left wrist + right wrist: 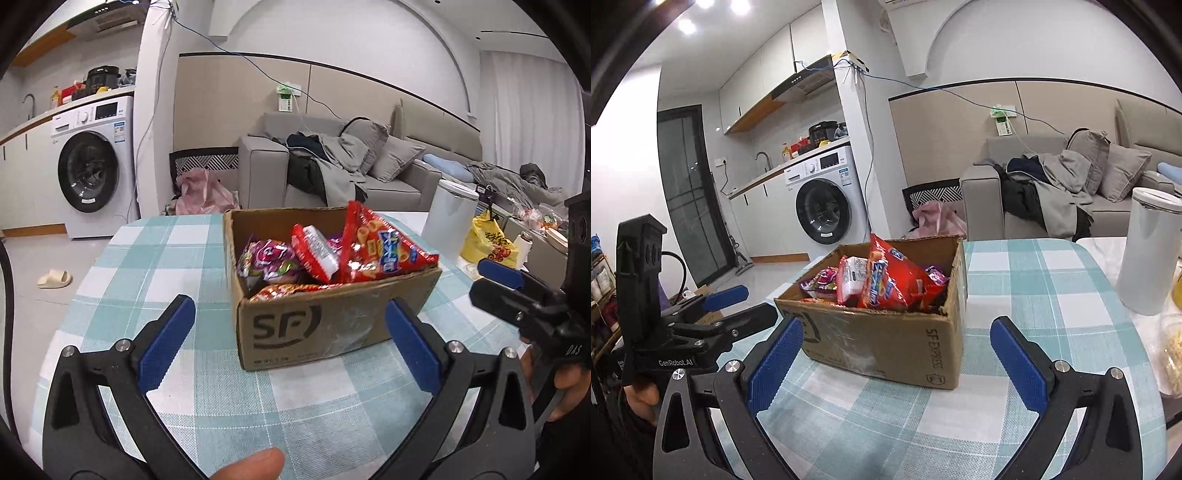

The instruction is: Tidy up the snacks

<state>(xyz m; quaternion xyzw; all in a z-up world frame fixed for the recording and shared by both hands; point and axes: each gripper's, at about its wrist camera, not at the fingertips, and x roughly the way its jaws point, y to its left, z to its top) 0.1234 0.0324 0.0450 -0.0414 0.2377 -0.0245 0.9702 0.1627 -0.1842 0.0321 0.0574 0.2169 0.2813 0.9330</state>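
An open cardboard SF box (pixel 325 325) (pixel 886 339) stands on the checked tablecloth and holds several snack packets. A large red packet (pixel 380 247) (pixel 890 280) stands upright in it, beside a red-and-white packet (pixel 316 253) (pixel 851 277) and a purple packet (pixel 267 258) (pixel 820 282). My left gripper (pixel 290 332) is open and empty, just short of the box's near wall. My right gripper (pixel 895 354) is open and empty, also just in front of the box. Each gripper shows at the edge of the other's view.
A white cylindrical container (pixel 1148 251) (pixel 448 214) stands on the table right of the box. A clear tub of yellow snacks (pixel 1174 354) sits at the right table edge. A yellow bag (pixel 487 243) lies beyond. A sofa (pixel 332 162) and a washing machine (pixel 96 173) stand behind.
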